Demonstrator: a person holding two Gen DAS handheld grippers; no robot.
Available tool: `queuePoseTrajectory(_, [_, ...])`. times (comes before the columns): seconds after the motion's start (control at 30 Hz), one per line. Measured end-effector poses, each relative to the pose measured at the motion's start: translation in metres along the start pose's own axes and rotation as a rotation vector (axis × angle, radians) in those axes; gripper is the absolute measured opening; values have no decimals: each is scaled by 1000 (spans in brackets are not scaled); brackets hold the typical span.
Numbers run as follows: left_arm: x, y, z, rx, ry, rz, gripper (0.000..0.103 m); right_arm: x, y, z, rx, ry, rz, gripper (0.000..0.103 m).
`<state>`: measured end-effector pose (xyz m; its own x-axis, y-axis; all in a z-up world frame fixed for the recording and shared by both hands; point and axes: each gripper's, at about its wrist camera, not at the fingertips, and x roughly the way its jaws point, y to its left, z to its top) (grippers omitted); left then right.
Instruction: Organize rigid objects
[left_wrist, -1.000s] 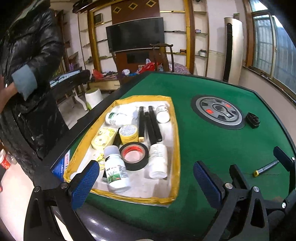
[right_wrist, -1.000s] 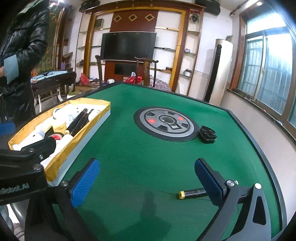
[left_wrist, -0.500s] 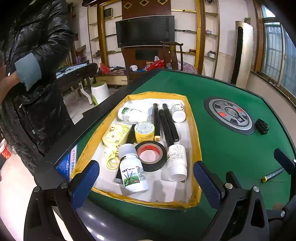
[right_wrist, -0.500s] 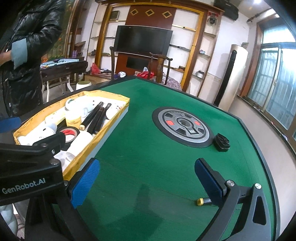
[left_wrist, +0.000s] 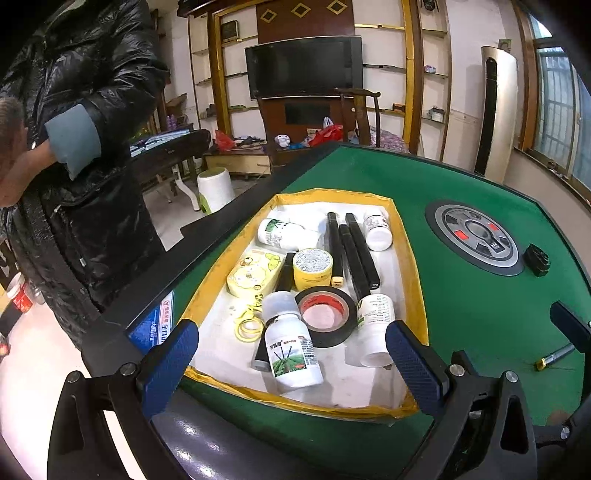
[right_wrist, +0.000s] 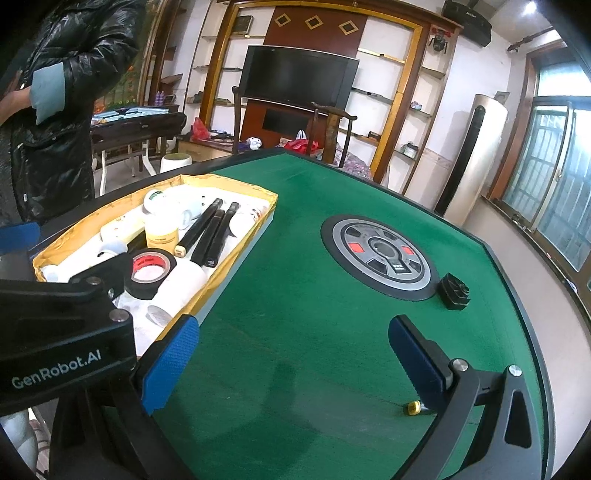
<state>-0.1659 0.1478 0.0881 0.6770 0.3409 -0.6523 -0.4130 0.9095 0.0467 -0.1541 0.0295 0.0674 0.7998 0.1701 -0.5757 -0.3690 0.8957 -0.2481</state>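
Green felt covers the table (right_wrist: 295, 288); a yellow-rimmed tray (left_wrist: 415, 258) of bottles, markers and tape sits at its left edge. Both the left gripper (left_wrist: 291, 358) and right gripper (right_wrist: 291, 354) gape empty. One pen (left_wrist: 554, 356) lies near the right edge.

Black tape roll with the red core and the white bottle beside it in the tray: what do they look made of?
The black tape roll with the red core looks like glossy vinyl tape, given its smooth sheen; the core may be card or plastic. The white capped bottle with the green printed label looks like matte opaque plastic under a glossy paper or film label.
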Motion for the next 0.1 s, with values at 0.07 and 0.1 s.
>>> queuePoseTrajectory(0.07, [1,1,0,-5,1,3,102,1,-1,0,5,5,4,102])
queuePoseTrajectory(0.1, [1,1,0,-2,4,-2,102,1,-1,0,8,6,6,102])
